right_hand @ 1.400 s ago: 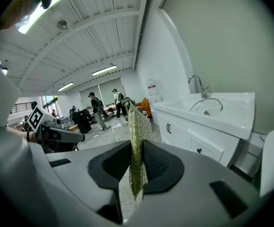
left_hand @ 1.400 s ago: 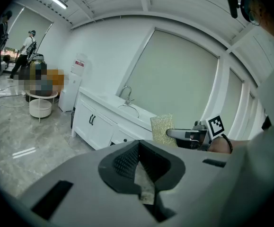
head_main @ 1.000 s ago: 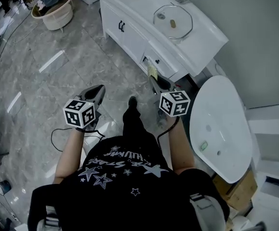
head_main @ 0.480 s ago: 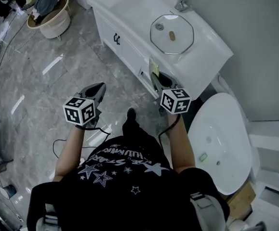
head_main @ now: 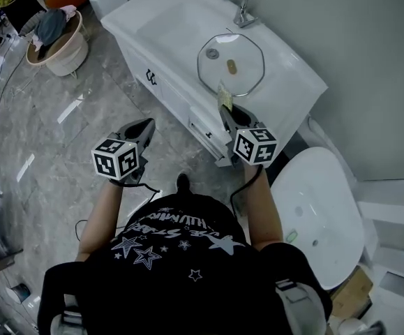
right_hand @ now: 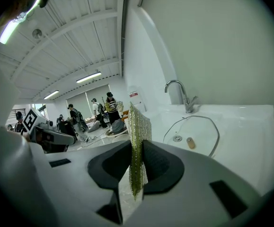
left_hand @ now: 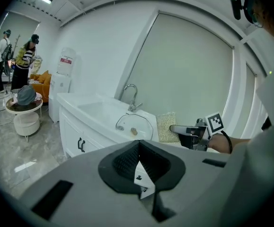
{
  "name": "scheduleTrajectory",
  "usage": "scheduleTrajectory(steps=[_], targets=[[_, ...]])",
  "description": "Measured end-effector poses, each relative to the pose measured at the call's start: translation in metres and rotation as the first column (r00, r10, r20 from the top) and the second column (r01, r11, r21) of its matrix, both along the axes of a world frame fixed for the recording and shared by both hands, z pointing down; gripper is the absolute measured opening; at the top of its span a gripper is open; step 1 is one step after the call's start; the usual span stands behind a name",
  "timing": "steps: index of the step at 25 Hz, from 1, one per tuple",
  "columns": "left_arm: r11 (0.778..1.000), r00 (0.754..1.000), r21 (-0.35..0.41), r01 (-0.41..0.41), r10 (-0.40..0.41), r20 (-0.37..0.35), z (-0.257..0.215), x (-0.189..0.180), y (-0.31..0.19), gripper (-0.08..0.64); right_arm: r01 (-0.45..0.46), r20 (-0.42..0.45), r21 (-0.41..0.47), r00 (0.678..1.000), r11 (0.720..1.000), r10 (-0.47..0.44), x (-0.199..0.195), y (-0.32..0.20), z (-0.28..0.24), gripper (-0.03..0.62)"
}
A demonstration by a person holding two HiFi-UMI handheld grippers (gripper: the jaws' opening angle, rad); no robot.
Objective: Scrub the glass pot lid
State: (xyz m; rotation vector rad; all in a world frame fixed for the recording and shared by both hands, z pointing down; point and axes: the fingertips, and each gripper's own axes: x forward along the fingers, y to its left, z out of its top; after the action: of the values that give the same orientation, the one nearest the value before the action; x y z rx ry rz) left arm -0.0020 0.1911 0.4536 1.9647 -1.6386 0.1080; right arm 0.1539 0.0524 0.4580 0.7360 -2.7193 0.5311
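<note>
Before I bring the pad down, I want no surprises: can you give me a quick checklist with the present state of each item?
1. Scrub pad clamped in right gripper: ok.
2. Left gripper free to steady the lid: ok, jaws together, nothing between them.
3. Glass lid flat on the vanity counter, knob up: ok.
4. Pad on the lid: not ok, held in the air, apart from it.
5. Lid wet or soaped: cannot tell.

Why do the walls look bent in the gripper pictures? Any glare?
Left gripper view: the wide-angle lens bows the wall, corners black. Right gripper view: same bowing, ceiling lights flare, scouring pad is sharp. Head view: straighter, pale glints on the floor.
</note>
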Motion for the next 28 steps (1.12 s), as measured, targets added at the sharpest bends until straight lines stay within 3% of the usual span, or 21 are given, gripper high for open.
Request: scheduleTrajectory(steps=[14, 18, 28], targets=[[1.000, 1.000, -0.012, 0.004, -0.004, -0.002, 0.002, -0.028, -0.062, 0.008, -0.034, -0.007, -0.037, 0.999, 0.999, 0.034, -0.016, -0.062, 0.010, 0.067], [0.999, 0.999, 0.001, -0.049, 0.049, -0.004, 0.006, -0.039, -0.094, 0.008, -0.076, -0.024, -0.031, 0.997, 0.997, 0.075, -0.019, -0.081, 0.014, 0.067], [0.976, 0.976, 0.025, -0.216, 0.217, -0.028, 0.004, -0.074, -0.234, 0.008, -0.241, -0.116, -0.038, 0.965, 0.970, 0.236, -0.030, -0.180, 0.029, 0.067]])
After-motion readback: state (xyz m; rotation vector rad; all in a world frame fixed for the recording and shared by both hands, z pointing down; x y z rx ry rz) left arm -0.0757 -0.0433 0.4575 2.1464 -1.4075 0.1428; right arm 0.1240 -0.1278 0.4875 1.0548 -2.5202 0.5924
